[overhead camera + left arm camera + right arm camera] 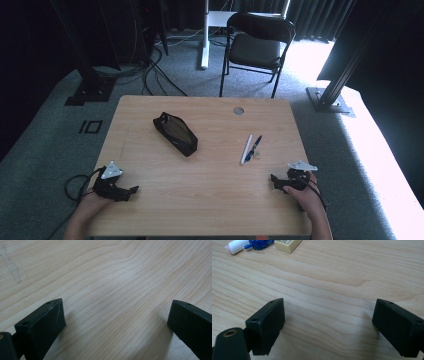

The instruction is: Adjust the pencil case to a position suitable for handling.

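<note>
Left gripper (131, 190) rests wide open and empty, the black pouch (175, 133) lying diagonally ahead to its right; the pens (250, 148) lie ahead-left of the nearer right gripper (274, 180), likewise unclenched and empty.

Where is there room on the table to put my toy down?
The wide bare patch between the left gripper and right gripper, below the black pencil case. It is crowded around the white pen, blue pen and small eraser.
</note>
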### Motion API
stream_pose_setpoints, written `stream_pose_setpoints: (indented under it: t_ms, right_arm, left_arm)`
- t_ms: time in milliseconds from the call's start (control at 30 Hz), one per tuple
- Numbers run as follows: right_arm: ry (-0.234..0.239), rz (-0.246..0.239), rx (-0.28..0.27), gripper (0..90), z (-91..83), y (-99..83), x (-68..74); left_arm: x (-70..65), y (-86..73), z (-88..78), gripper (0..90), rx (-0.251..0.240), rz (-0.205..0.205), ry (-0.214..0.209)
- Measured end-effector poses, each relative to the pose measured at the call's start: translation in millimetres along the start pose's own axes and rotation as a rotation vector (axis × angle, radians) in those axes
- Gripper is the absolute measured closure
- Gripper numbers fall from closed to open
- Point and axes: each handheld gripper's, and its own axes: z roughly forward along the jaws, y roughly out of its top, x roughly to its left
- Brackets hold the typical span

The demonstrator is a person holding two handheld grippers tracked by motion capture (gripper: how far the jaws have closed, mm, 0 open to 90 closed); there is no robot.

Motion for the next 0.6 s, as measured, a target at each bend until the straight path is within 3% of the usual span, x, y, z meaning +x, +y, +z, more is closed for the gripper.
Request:
stream_pose_setpoints:
  t_ms: [367,600]
  right_arm:
    - [0.002,0.001,0.001,12.9,1.1,3.7,3.6]
    - [0.024,-0.023,-0.055,12.9,-1.8,22.3,17.3]
  left_arm:
    - [-0.8,0.8,0.8,1.6,0.0,-0.011,0.009]
    - [-0.6,0.8,0.9,1.5,0.0,-0.009,0.008]
